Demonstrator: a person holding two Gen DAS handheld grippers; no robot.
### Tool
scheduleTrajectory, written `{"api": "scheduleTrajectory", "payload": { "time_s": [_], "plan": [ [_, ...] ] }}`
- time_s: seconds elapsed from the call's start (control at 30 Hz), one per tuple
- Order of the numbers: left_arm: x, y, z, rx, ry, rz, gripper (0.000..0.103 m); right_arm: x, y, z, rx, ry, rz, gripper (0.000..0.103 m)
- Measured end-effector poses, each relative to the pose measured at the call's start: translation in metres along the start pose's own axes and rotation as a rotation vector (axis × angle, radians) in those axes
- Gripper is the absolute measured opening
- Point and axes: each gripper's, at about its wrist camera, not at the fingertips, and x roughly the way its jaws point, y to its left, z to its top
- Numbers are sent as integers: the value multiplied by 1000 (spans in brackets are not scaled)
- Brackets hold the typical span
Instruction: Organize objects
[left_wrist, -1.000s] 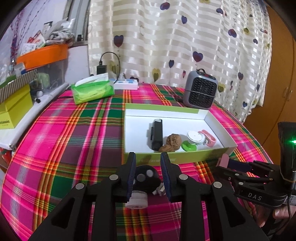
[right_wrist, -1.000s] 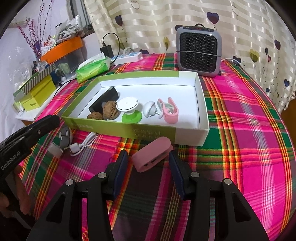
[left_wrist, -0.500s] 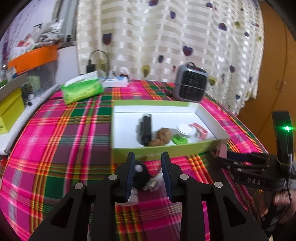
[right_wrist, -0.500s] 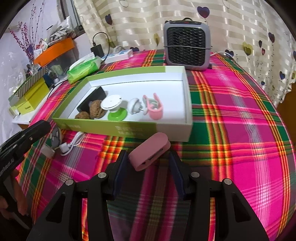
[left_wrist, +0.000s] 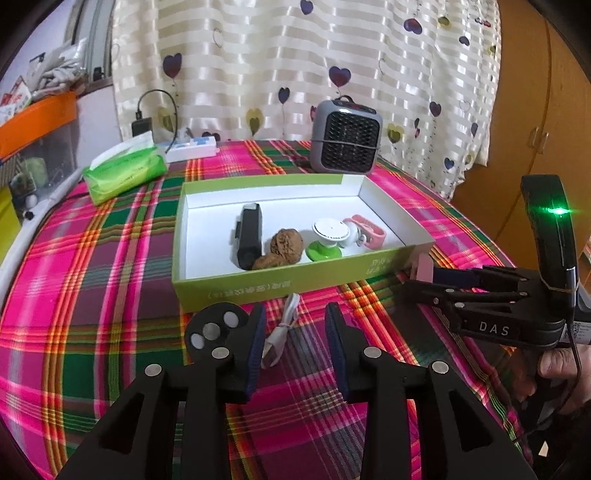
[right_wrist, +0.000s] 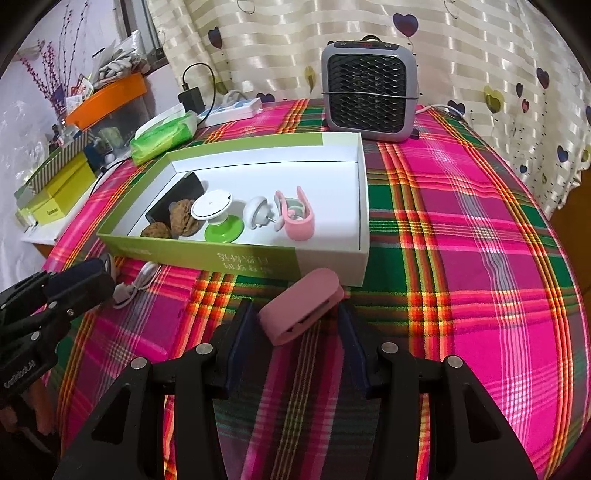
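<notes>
Holding my right tool (right_wrist: 295, 325) on the pink clip (right_wrist: 301, 310), just outside the green box (right_wrist: 258, 258). My left tool (left_wrist: 295, 332) has just been opening, wide now; white cable plug (left_wrist: 275, 341) lies loose between its fingers on the counter (left_wrist: 92, 295).

My left claw (left_wrist: 293, 341) is matte black plastic with dark blue ribbed pads and silver screw heads along its linkage arms. My right claw (right_wrist: 295, 334) matches it. Seen from the left, its body carries white "DAS" lettering, a lit green indicator and a thin black cable running down the handle.
</notes>
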Motion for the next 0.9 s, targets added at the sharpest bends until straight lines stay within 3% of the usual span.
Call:
{"api": "scheduleTrajectory", "payload": {
  "time_s": [0.27,0.6,0.9],
  "plan": [
    [9,4,0,-24,42,-6,31,-6,-15,-4,1,0,11,33],
    [16,-7,-4,5,99,-72,31,-10,-29,-5,16,0,16,31],
    [24,-3,-6,-51,136,39,31,-9,-25,-2,26,-18,-10,33]
  ]
}}
